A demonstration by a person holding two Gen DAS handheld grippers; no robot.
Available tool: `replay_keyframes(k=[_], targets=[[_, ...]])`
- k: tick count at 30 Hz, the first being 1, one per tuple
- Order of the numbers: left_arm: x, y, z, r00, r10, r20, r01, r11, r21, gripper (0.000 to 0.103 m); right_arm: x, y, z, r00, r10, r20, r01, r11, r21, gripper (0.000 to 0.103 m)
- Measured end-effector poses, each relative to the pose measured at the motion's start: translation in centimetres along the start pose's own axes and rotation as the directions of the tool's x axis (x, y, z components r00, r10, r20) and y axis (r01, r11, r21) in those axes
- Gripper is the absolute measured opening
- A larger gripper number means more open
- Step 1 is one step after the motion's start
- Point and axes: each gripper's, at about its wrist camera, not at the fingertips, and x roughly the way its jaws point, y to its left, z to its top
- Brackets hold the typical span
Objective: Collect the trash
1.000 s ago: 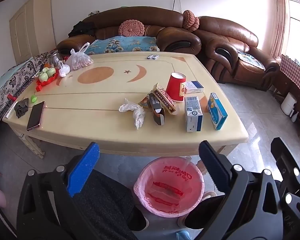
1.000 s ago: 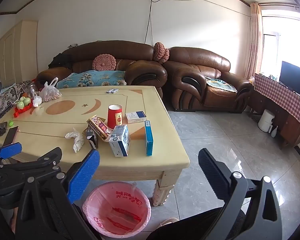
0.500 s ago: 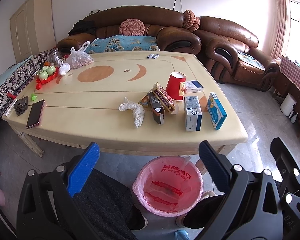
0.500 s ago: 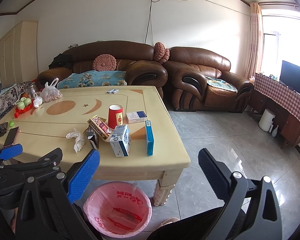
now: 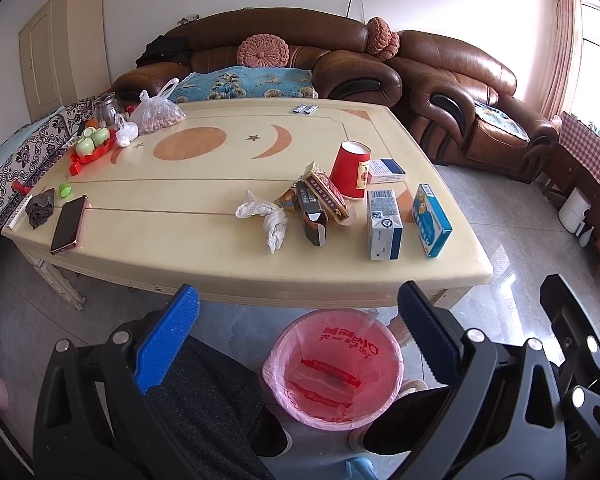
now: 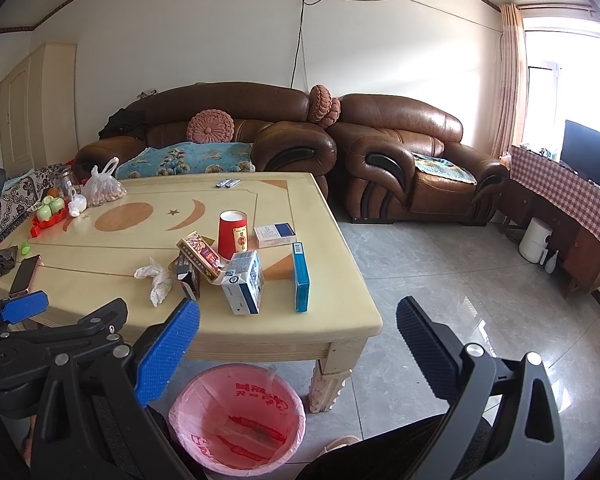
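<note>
Crumpled tissue (image 5: 265, 216) near counter (image 5: 148, 240) front edge, long axis slanting toward front edge; boxes (image 5: 384, 224) beside it run lengthwise toward same edge, red cup (image 5: 350, 170) upside down behind. Pink-lined bin (image 5: 334, 368) on floor below front edge, near right corner leg. Left gripper (image 5: 296, 340) and right gripper (image 6: 298, 344) jaws wide apart, empty, over bin; bare counter toward left edge
</note>
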Motion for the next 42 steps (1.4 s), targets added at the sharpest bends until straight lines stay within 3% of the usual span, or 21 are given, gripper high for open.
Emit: replay_keyframes(k=[16, 23, 36, 42], targets=[[0.2, 0.2, 0.0, 1.0, -0.009, -0.013, 0.009, 1.0, -0.001, 0.097, -0.2, -0.3, 0.1, 1.0, 0.012, -0.002, -0.012, 1.0, 0.002, 0.097], [0.6, 1.1, 0.4, 0.997, -0.054, -0.051, 0.053, 0.998, -0.03, 0.097, 1.2, 0.0, 0.6, 1.0, 0.012, -0.014, -0.013, 1.0, -0.013, 0.097], [3.4, 2.6, 1.3, 0.994, -0.023, -0.104, 0.021, 1.0, -0.012, 0.097, 4.7, -1.0, 0.5, 0.997, 0.069, -0.029, -0.069, 0.998, -0.003, 0.097], [4.8, 3.4, 2.2, 0.993, -0.018, -0.114, 0.018, 1.0, 0.004, 0.097, 6.5, -1.8, 0.7, 0.999, 0.048, -0.025, -0.048, 0.999, 0.003, 0.097]])
